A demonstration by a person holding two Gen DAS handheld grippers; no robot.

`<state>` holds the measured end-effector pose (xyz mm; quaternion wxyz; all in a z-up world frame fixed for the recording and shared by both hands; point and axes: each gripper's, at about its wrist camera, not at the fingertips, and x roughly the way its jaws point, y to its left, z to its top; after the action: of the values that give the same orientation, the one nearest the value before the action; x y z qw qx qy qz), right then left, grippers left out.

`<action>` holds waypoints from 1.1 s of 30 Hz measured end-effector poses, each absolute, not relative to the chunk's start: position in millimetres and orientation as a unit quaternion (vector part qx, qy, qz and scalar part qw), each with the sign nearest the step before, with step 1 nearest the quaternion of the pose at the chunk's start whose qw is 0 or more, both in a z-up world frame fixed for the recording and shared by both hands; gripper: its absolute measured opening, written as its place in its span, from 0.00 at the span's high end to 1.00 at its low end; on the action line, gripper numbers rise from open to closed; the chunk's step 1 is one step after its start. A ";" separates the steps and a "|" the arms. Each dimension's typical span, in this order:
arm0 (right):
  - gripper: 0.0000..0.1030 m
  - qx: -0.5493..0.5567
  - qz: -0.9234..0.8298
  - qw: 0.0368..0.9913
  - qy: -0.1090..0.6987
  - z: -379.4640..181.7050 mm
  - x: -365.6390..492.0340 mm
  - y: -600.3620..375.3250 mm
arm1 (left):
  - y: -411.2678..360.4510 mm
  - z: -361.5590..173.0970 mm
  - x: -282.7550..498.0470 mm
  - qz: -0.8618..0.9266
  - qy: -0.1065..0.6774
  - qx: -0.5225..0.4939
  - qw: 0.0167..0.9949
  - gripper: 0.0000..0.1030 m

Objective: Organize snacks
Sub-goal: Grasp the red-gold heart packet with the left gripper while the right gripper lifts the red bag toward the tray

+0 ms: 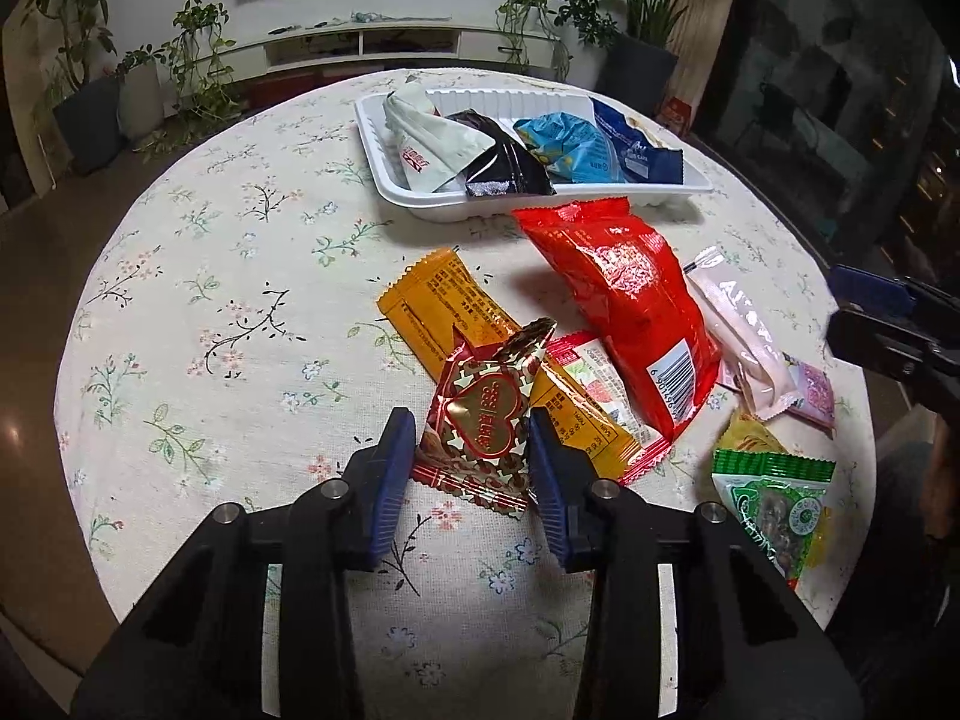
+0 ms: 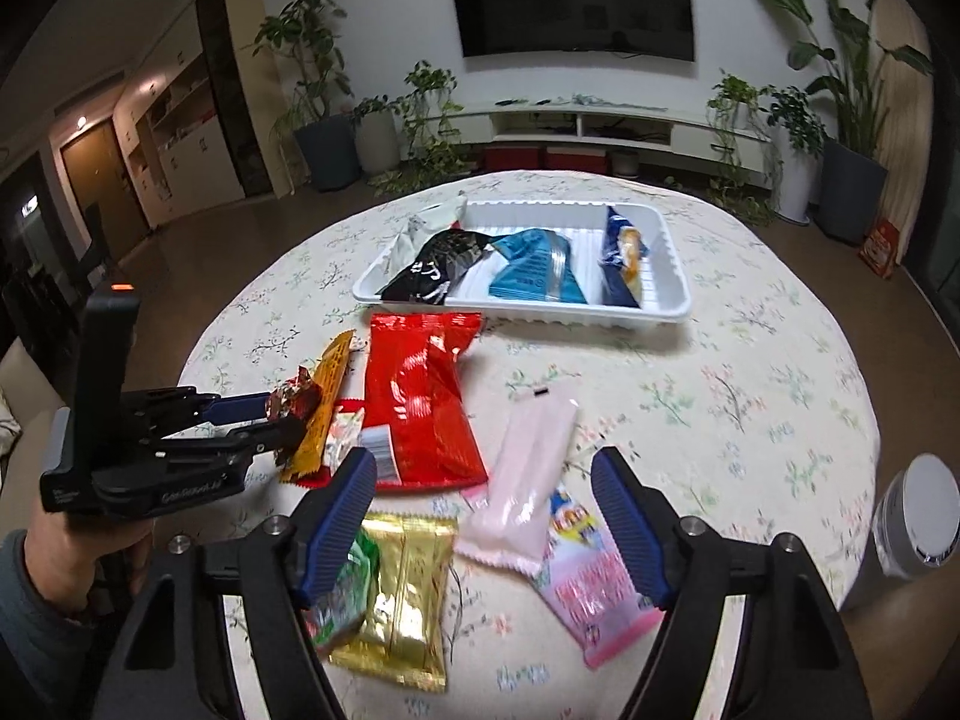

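Note:
A heart-printed red and gold packet (image 1: pixel 480 420) sits between the blue pads of my left gripper (image 1: pixel 469 426), which is shut on it; the right wrist view shows the same packet (image 2: pixel 294 399) pinched in that gripper (image 2: pixel 288 414). Under it lie an orange bar (image 1: pixel 444 306) and a large red bag (image 1: pixel 624 294). My right gripper (image 2: pixel 483 462) stands open over a gold packet (image 2: pixel 402 594), a pale pink packet (image 2: pixel 528 480) and a pink-purple packet (image 2: pixel 594 594), holding nothing. The white tray (image 2: pixel 540 309) at the back holds several snacks.
The round table (image 1: pixel 240 276) has a floral cloth. A green packet (image 1: pixel 774 510) lies near its front right edge. A white round object (image 2: pixel 918 516) stands beyond the table's right edge. Potted plants and a low TV shelf are behind. A hand (image 2: pixel 78 552) holds the left gripper.

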<state>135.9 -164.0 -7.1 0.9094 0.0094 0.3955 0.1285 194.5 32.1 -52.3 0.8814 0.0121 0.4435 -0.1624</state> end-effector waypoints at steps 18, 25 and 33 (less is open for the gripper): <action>0.25 -0.011 0.167 0.869 0.465 -41.3 208.4 -108.7 | 62.3 -48.0 191.8 -0.165 0.425 -0.076 0.887 0.67; 0.45 -0.007 0.167 0.854 0.493 -60.2 218.2 -108.5 | 60.4 -49.8 191.7 -0.168 0.425 -0.077 0.886 0.67; 0.67 0.032 0.179 0.855 0.486 -54.7 218.5 -123.5 | 57.2 -53.1 193.2 -0.172 0.429 -0.078 0.884 0.67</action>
<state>218.5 -123.5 -54.7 0.8548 0.0316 0.4862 0.1786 193.2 57.2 -53.1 0.8836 -0.0778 0.4285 -0.1719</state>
